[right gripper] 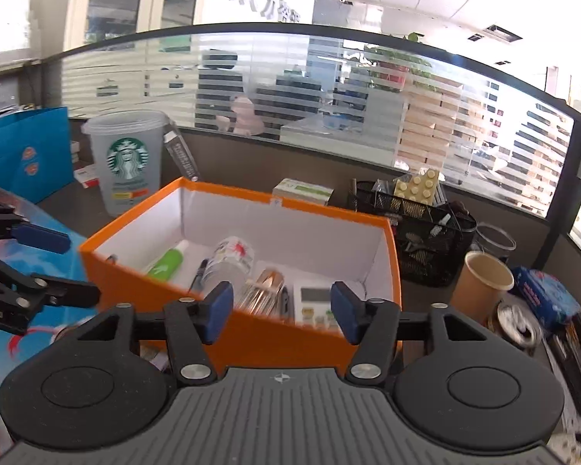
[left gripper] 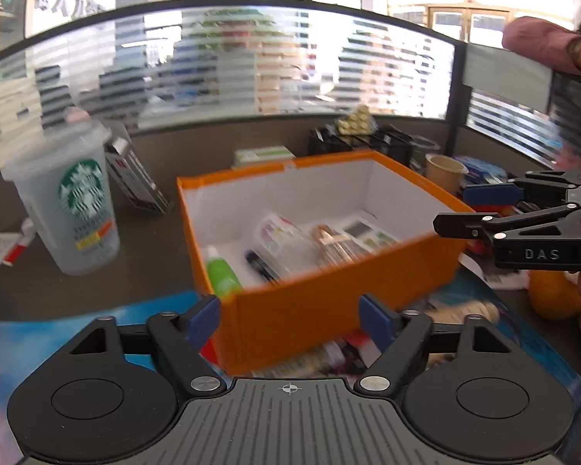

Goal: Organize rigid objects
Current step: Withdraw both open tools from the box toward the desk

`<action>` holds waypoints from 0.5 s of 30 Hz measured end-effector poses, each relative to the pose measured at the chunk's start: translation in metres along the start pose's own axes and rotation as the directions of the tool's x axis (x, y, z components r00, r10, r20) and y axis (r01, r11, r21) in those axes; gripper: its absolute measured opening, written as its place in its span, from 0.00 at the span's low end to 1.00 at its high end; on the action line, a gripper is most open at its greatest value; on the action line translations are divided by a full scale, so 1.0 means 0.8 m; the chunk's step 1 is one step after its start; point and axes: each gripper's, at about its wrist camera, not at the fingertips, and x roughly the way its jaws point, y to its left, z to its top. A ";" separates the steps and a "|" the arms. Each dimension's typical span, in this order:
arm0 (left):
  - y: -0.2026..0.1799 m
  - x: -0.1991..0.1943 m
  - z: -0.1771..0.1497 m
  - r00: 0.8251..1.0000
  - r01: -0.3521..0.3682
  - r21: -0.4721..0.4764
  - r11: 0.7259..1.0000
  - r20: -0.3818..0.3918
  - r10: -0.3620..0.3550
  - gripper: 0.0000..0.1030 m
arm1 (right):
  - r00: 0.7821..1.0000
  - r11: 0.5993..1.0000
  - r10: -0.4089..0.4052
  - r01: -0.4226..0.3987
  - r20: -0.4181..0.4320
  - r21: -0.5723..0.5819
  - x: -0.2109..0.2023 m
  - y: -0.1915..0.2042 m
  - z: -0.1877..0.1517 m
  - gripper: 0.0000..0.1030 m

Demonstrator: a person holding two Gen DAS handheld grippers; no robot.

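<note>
An orange box [left gripper: 329,302] [right gripper: 251,335] with a white inside stands on the desk. In it lie a green tube [left gripper: 222,275] [right gripper: 166,261], a dark pen [left gripper: 261,265] [right gripper: 198,273], a clear wrapped item [left gripper: 281,238] [right gripper: 232,257], a copper-coloured object [left gripper: 335,250] [right gripper: 265,290] and a small white device with a screen [left gripper: 368,232] [right gripper: 315,304]. My left gripper [left gripper: 292,323] is open in front of the box's near wall, nothing between its blue pads. My right gripper [right gripper: 281,312] is open too, by the box's near edge; in the left wrist view the right gripper [left gripper: 464,211] shows at the right.
A Starbucks cup [left gripper: 67,201] [right gripper: 126,159] stands left of the box. A black mesh organiser [right gripper: 414,232], a paper cup [right gripper: 482,286] and a blue packet [right gripper: 542,294] are on the right. A blue bag [right gripper: 27,155] is far left. A glass partition runs behind the desk.
</note>
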 end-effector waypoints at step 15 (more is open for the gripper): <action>-0.088 0.032 -0.052 0.984 0.120 -0.001 0.993 -0.133 -0.119 0.86 | 0.988 0.982 0.099 -0.078 -0.121 0.169 0.007 -0.043 -0.081 0.57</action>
